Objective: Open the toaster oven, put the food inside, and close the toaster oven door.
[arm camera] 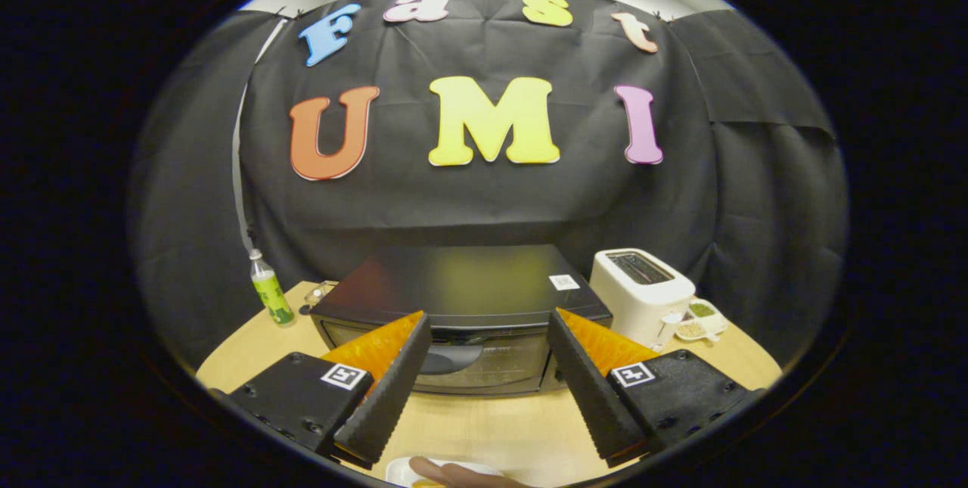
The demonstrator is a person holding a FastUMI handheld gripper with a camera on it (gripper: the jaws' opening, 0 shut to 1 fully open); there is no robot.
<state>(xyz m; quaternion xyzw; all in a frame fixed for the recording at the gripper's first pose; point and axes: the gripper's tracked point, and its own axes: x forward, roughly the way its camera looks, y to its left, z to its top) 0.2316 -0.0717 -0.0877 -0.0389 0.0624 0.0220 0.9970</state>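
— hand-held gripper first: how is it seen?

— it is held above the wooden surface, with both fingers spread wide apart and nothing gripped between them. no thing is touched by either finger.

— and where is the toaster oven found?

— the toaster oven is set on the surface just beyond the fingertips, straight ahead, backed by the black cloth wall. its door is seen shut, and the door's glass and handle are framed in the gap between the two fingers.

— is any food made out?

— a pale plate is glimpsed close under the fingers, at the near side of the surface, with a hand laid over it. what lies on it cannot be told, since most of it is cut off.

— what else is placed around the oven?

— a white toaster is stood just to the right of the oven, and a small white dish with green and pale bits in it is tucked beside that toaster. to the left of the oven a bottle with a green label is stood upright near the edge of the surface, and a small clear object, too small to be identified, is seen between the bottle and the oven.
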